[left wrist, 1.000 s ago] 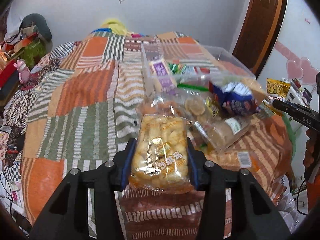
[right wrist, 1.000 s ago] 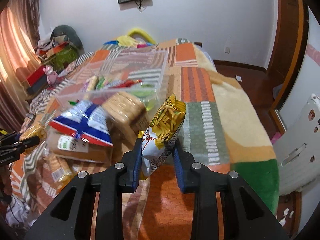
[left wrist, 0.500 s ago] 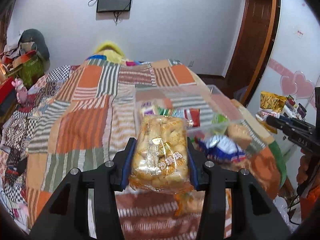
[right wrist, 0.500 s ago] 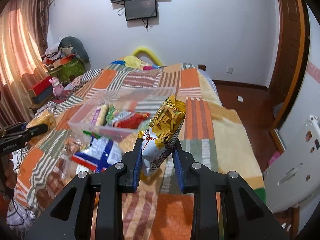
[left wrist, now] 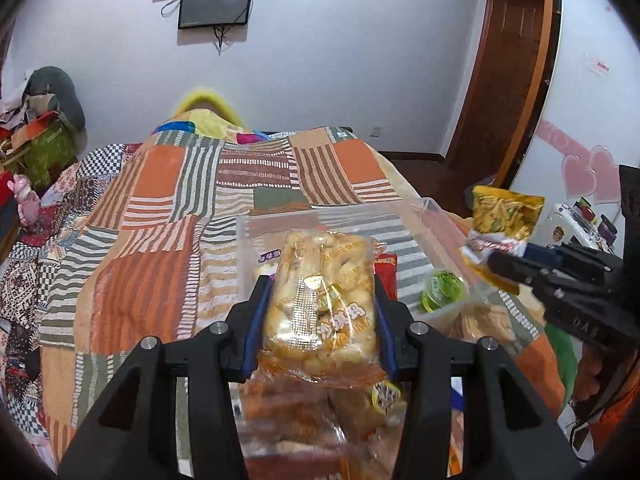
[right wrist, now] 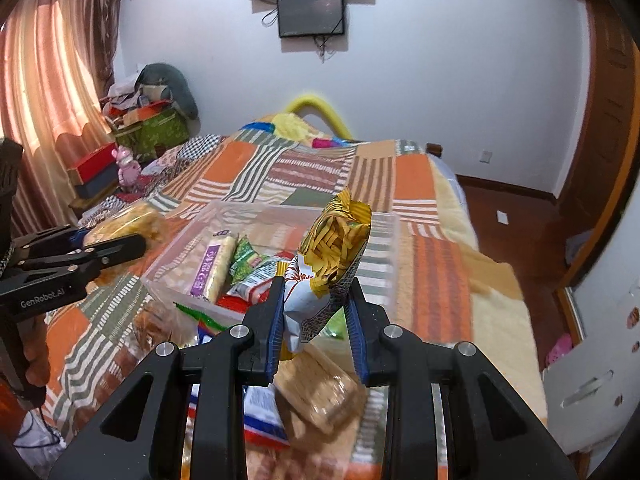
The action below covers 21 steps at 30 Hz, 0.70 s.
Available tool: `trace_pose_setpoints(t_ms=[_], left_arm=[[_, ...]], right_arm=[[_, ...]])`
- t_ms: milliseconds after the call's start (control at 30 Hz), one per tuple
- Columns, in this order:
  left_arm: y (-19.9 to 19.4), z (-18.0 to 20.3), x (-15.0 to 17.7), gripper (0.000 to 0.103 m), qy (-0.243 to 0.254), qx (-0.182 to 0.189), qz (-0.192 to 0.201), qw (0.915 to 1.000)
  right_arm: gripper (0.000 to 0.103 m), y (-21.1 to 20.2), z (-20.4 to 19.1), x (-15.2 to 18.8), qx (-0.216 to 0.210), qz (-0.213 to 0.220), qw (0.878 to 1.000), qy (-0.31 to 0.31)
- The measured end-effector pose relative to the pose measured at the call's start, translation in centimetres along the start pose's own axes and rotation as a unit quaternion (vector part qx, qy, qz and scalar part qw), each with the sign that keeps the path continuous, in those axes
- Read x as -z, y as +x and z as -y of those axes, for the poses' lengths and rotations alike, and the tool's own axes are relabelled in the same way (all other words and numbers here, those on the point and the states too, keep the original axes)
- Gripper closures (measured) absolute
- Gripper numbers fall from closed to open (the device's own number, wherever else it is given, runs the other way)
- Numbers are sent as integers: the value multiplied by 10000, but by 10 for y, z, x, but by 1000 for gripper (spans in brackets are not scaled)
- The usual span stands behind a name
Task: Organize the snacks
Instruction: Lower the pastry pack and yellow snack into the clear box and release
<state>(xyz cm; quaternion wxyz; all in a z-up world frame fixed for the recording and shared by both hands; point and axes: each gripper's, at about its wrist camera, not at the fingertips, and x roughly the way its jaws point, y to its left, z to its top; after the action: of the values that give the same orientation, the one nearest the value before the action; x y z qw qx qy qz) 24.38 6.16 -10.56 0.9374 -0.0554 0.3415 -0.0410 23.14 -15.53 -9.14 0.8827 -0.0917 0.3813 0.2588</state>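
Left gripper (left wrist: 320, 308) clamped on puffed-snack bag (left wrist: 320, 300), right gripper (right wrist: 314, 320) on yellow stick-snack packet (right wrist: 332, 256); both lifted off quilt (left wrist: 160, 240), now over clear bin (right wrist: 256, 216). Drop next, likely.

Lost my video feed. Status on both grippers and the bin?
Left gripper shut on puffed-snack bag. Right gripper shut on yellow chip packet. Clear bin ahead, part filled. Path clear.

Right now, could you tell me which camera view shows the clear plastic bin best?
The right wrist view: the clear plastic bin shows its open interior and snacks. In the left wrist view, the puffed-snack bag hides much of it.
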Motion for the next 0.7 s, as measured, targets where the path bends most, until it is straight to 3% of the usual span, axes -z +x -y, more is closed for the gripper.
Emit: trace_pose_setpoints(t_ms=[400,700], left_arm=[[61,4,-15,57,-12,36,-447,9990],[73,12,-14,56,176,110,-511,9985]], right_arm=[[77,44,-5,-11,-54,-727,9971,-198],[74,51,1,-11,-80,-922,9957,-101]])
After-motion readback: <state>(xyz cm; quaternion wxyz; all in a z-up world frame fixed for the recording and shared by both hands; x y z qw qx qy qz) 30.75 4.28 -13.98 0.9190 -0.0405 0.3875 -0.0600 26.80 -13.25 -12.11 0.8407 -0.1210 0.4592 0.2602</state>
